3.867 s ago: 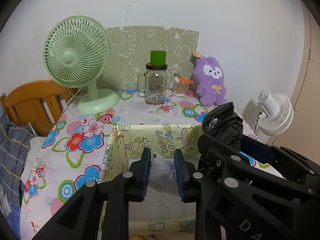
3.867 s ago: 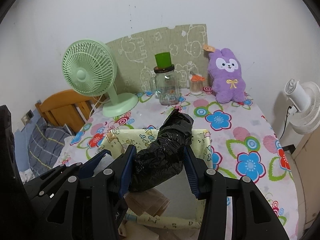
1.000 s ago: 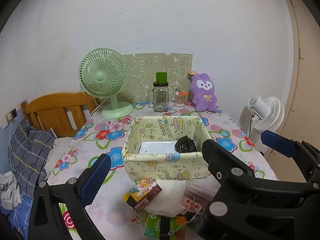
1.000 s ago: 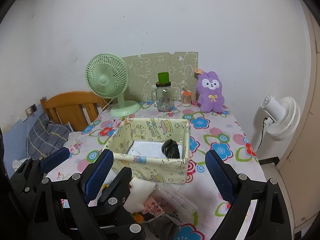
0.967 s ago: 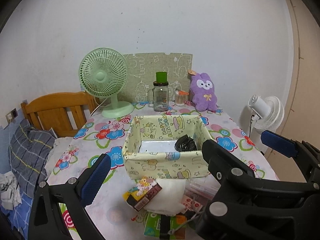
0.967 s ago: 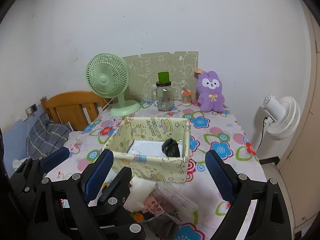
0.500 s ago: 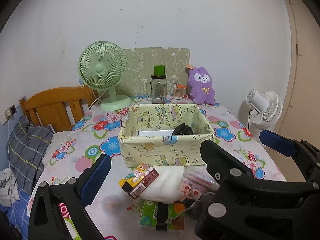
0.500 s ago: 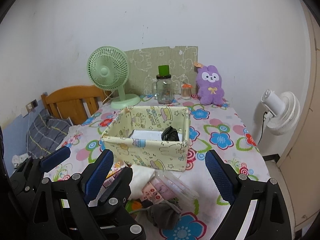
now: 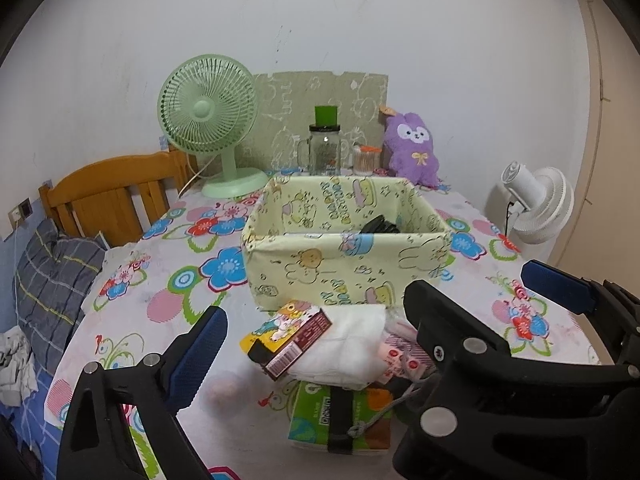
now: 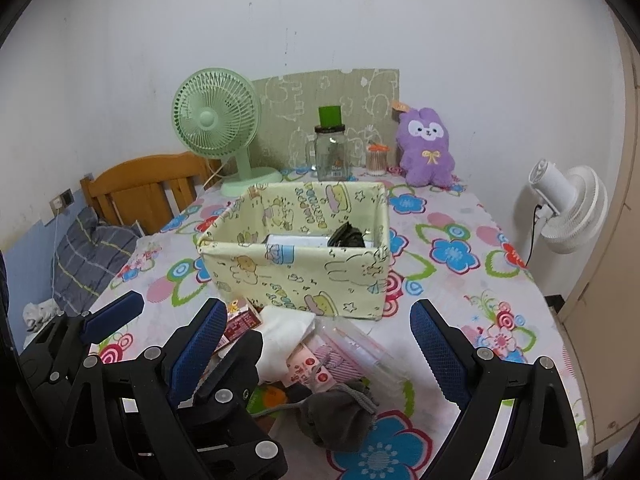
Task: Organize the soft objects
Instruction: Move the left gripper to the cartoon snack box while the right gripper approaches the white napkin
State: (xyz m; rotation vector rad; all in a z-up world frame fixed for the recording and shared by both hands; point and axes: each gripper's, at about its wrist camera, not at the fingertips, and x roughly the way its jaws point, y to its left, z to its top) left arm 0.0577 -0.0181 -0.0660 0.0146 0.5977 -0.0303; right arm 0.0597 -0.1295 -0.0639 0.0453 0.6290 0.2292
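A pale yellow cartoon-print fabric basket (image 9: pixel 344 268) (image 10: pixel 296 276) stands mid-table with a crumpled black bag (image 9: pixel 380 224) (image 10: pixel 346 236) and a whitish packet inside. In front of it lies a pile: a small printed box (image 9: pixel 292 336), a white cloth (image 9: pixel 348 344) (image 10: pixel 284 336), pink packets (image 10: pixel 316 368), a green tissue pack (image 9: pixel 320 412) and a grey drawstring pouch (image 10: pixel 340 416). My left gripper (image 9: pixel 316 336) hangs above the pile, its jaws wide and closing, touching nothing. Beside it my right gripper (image 10: pixel 318 340) is open and empty, overlapping the left one.
At the table's back stand a green fan (image 9: pixel 208 120), a glass mug jar (image 9: pixel 324 152) with a green cup on top, a cotton-swab jar (image 10: pixel 377 160) and a purple plush (image 10: pixel 426 148). A white fan (image 10: pixel 568 204) is off the right edge, a wooden bedhead (image 9: pixel 108 196) on the left.
Both grippers, earlier shut on bags over the basket, now stand open and drawn back. Over the last second both sank toward the pile; the basket's front wall now hides more of its inside.
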